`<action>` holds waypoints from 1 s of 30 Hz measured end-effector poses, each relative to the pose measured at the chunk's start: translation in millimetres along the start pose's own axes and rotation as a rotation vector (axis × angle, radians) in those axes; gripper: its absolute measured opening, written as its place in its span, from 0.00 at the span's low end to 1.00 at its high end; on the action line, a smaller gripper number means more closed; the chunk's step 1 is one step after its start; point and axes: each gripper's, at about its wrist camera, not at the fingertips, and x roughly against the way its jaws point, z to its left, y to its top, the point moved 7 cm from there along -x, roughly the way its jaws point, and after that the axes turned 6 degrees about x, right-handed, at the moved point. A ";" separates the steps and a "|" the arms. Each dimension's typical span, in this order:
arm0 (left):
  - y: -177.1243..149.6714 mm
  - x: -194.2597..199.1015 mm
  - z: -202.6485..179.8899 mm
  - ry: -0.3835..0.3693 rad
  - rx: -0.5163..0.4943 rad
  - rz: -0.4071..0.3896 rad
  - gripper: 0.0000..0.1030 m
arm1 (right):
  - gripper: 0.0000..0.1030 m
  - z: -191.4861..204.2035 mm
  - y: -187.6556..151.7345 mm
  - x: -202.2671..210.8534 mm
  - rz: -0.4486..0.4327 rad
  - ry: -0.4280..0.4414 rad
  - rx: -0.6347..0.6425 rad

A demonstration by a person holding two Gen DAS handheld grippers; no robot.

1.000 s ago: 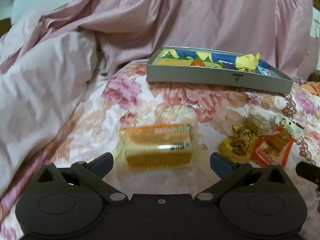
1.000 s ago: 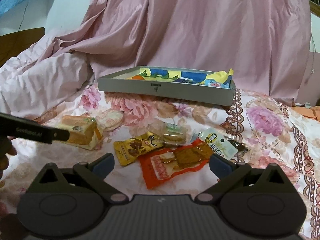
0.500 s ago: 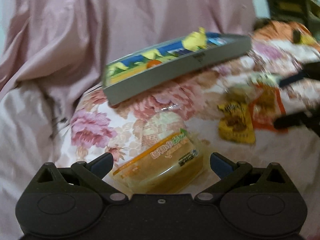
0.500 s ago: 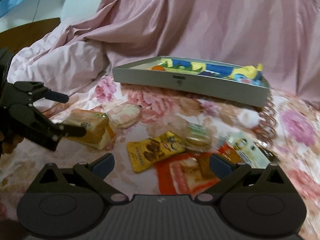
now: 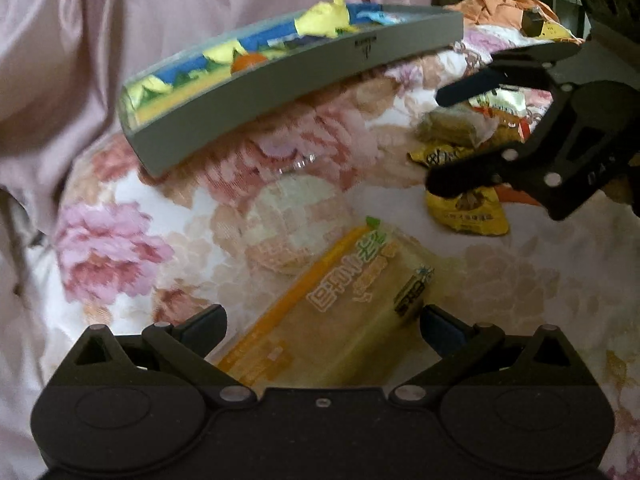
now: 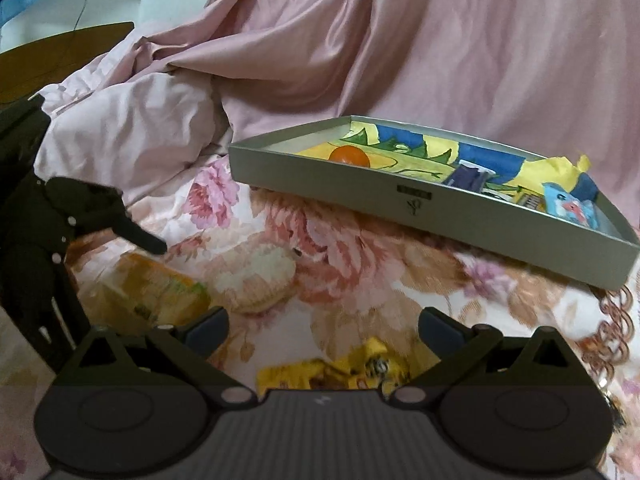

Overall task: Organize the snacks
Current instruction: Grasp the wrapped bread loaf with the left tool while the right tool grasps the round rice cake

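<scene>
My left gripper (image 5: 322, 320) is open, its jaws on either side of a wrapped orange-yellow cake pack (image 5: 340, 316) lying on the floral bedspread. A round rice cracker (image 5: 296, 224) lies just beyond it. My right gripper (image 6: 322, 326) is open over a yellow snack packet (image 6: 352, 368). It also shows in the left wrist view (image 5: 436, 136), above the yellow packet (image 5: 468, 212). A grey tray (image 6: 400, 196) holding several snacks and an orange ball (image 6: 349, 156) sits further back. The cake pack (image 6: 152, 292) and cracker (image 6: 260, 280) show at left in the right wrist view.
More wrapped snacks (image 5: 480, 120) lie behind the right gripper. A pink quilt (image 6: 360, 40) is heaped behind and left of the tray. Orange cloth (image 5: 508, 8) and a shelf lie at the far right. The floral bedspread (image 5: 120, 240) extends left.
My left gripper has moved forward and down so the cake pack sits between its jaws. My right gripper has swung left and lowered over the yellow packet.
</scene>
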 end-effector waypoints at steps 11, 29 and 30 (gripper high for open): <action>-11.4 5.0 -6.0 0.015 0.034 0.021 0.73 | 1.00 -0.8 4.8 -21.6 0.020 -0.007 -0.027; -47.3 47.1 11.2 0.199 0.806 -0.029 0.51 | 1.00 30.5 16.1 -43.2 0.007 0.077 0.245; -46.9 46.8 14.0 0.198 0.824 -0.034 0.51 | 1.00 34.8 19.5 -45.9 -0.005 0.088 0.275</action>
